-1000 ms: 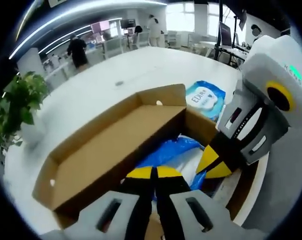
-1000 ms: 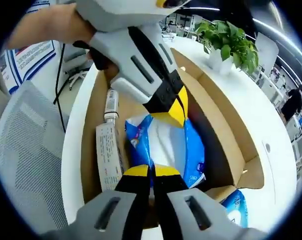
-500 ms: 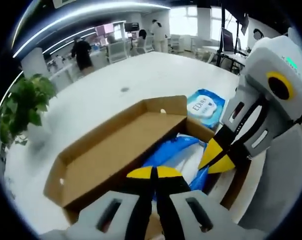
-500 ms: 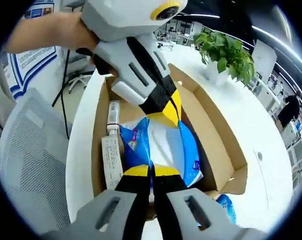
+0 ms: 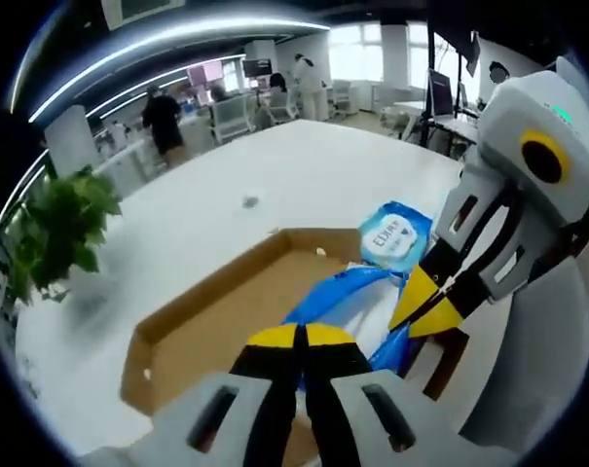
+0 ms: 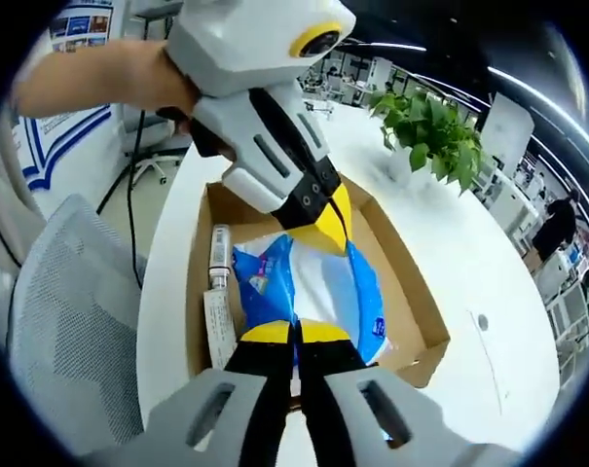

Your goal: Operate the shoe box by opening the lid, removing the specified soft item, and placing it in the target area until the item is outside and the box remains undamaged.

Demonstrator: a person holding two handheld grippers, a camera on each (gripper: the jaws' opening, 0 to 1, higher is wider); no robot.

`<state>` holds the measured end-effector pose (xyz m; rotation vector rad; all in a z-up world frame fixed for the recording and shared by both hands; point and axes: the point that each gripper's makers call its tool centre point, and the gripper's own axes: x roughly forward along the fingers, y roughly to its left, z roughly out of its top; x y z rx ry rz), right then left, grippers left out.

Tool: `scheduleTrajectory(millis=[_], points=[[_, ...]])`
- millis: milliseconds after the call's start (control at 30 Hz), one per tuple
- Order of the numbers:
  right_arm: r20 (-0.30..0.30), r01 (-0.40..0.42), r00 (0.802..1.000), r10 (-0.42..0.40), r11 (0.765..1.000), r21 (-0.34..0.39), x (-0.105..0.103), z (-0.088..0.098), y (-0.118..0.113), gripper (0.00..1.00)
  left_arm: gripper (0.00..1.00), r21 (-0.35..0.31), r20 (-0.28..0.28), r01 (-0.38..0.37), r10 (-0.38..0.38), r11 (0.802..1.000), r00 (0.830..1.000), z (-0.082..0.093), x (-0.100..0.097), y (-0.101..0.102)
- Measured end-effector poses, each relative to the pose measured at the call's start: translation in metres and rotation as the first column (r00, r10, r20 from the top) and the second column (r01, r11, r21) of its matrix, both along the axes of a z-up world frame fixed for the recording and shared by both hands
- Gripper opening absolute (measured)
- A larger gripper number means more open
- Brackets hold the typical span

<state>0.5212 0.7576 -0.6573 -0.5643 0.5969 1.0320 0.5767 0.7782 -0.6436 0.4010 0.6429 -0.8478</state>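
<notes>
An open brown cardboard shoe box (image 5: 211, 336) lies on a white table, and in the right gripper view I see the box (image 6: 411, 297) from above. A soft blue and white pack (image 5: 341, 290) hangs above the box's inside, held at both ends. My left gripper (image 5: 300, 337) is shut on its near edge. My right gripper (image 5: 423, 307) comes in from the right, shut on the far side of the pack. In the right gripper view the pack (image 6: 309, 282) stretches between my right gripper (image 6: 296, 333) and the left gripper (image 6: 330, 220).
A second blue pack (image 5: 396, 232) lies on the table beyond the box. A white tube and a small carton (image 6: 216, 292) rest along the box's left wall. A potted plant (image 5: 55, 229) stands on the table, and a grey mesh chair (image 6: 70, 321) stands beside it.
Both cameras have risen with the pack, so the box looks smaller and lower. The pack has come up out of the box between the two shut grippers.
</notes>
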Motion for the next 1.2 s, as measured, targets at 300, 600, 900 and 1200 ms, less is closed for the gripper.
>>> scheduleTrajectory(millis=[300, 600, 900, 1200], points=[[0.015, 0.015, 1.0, -0.016, 1.0, 0.011, 0.0, 0.025, -0.018, 0.0, 0.0, -0.031, 0.0, 0.029, -0.029, 0.999, 1.0, 0.025, 0.0, -0.018], [0.02, 0.046, 0.999, -0.046, 0.999, 0.017, -0.006, 0.042, -0.049, 0.0, 0.0, -0.044, 0.002, 0.093, -0.093, 0.995, 0.996, 0.041, -0.003, -0.053], [0.004, 0.07, 0.998, -0.07, 0.997, -0.011, -0.015, 0.044, -0.086, 0.0, 0.0, -0.044, -0.017, 0.173, -0.174, 0.984, 0.985, 0.042, -0.013, -0.097], [-0.006, 0.121, 0.993, -0.121, 0.992, -0.027, -0.02, 0.043, -0.125, 0.0, 0.0, -0.048, -0.027, 0.229, -0.23, 0.972, 0.973, 0.039, -0.019, -0.133]])
